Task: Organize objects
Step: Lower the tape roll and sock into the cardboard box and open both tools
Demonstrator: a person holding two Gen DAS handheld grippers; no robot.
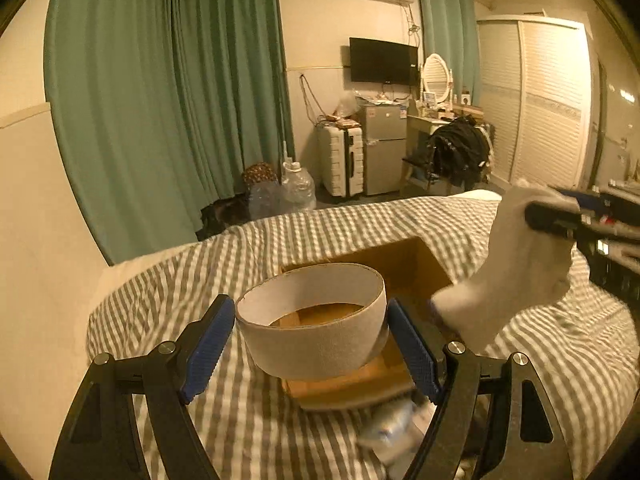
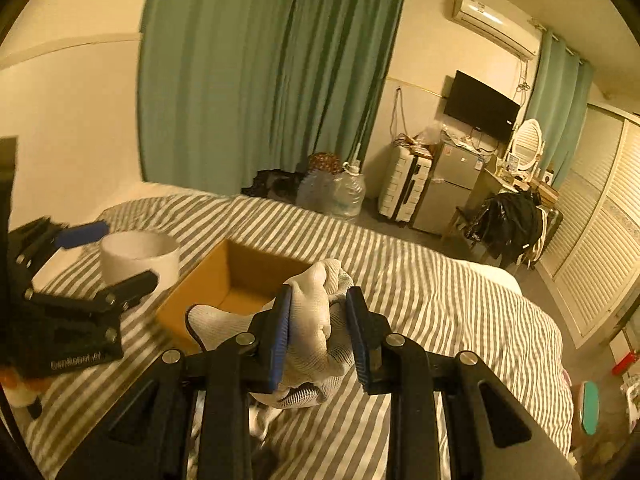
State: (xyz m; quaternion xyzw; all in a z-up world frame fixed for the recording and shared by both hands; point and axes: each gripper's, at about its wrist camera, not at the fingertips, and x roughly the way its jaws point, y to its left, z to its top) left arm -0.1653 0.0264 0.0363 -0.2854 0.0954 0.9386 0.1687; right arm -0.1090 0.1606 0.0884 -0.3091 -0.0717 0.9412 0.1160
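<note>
Now both hands are up over the striped bed [image 2: 420, 280], each carrying something toward the open cardboard box [image 2: 224, 280] sitting on the covers. The left tool [image 1: 310, 340] has its blue pads spread wide around a white ring-shaped band [image 1: 316, 320], a broad loop like a roll of tape, held just above the box's near edge. The right tool [image 2: 318, 336] is pinched nearly closed on a bunched white sock [image 2: 316, 320], which hangs just to the right of the box. By my reading, this is the carry stage, with nothing dropped yet; next each item needs to come squarely over the box's opening before the jaws let go, and the floppy sock could drape over the box wall if released too early. From the left wrist, you get the sock's full length dangling beside the box, plus a pale crinkly packet [image 1: 394, 424] on the bed below the box, too blurred to name. From the right wrist, you see the box's bare brown interior, how the pads bite the sock, and the ring from the side, left of the box.
</note>
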